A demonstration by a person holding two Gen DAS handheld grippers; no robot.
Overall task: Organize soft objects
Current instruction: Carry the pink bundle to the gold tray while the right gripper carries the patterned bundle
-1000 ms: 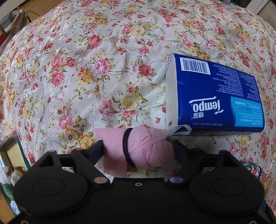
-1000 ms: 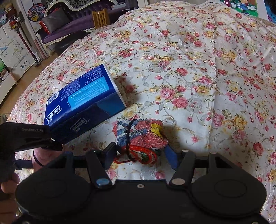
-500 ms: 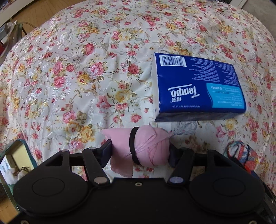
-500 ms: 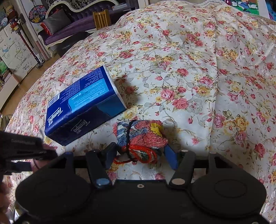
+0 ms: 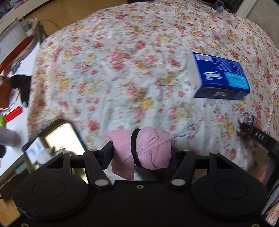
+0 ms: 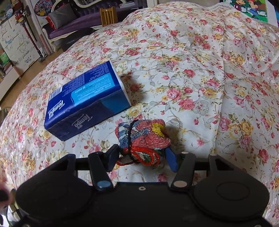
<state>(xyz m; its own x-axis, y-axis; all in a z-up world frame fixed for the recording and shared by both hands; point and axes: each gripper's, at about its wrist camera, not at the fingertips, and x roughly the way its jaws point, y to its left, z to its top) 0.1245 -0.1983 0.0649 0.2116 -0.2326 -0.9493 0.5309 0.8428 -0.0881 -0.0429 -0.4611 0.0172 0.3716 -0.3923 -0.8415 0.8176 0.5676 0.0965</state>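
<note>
My left gripper [image 5: 141,153] is shut on a rolled pink cloth [image 5: 150,148] bound with a black band, held above the floral bedspread's near edge. My right gripper [image 6: 142,155] is shut on a rolled red, blue and yellow knitted cloth [image 6: 144,134] tied with black cord, low over the bedspread. That knitted roll also shows at the right of the left wrist view [image 5: 247,124]. A blue Tempo tissue pack [image 6: 87,99] lies on the bed just left of the right gripper, and is far right in the left wrist view [image 5: 219,78].
An open teal tin [image 5: 57,138] with small items sits at the lower left of the left wrist view, beside the bed edge. A white surface with red and black items [image 5: 15,97] lies further left. A sofa and chair [image 6: 104,15] stand beyond the bed.
My left gripper has pulled back and swung left with the pink roll; the tissue pack looks farther off and the tin is more in view. The right gripper has stayed put.
</note>
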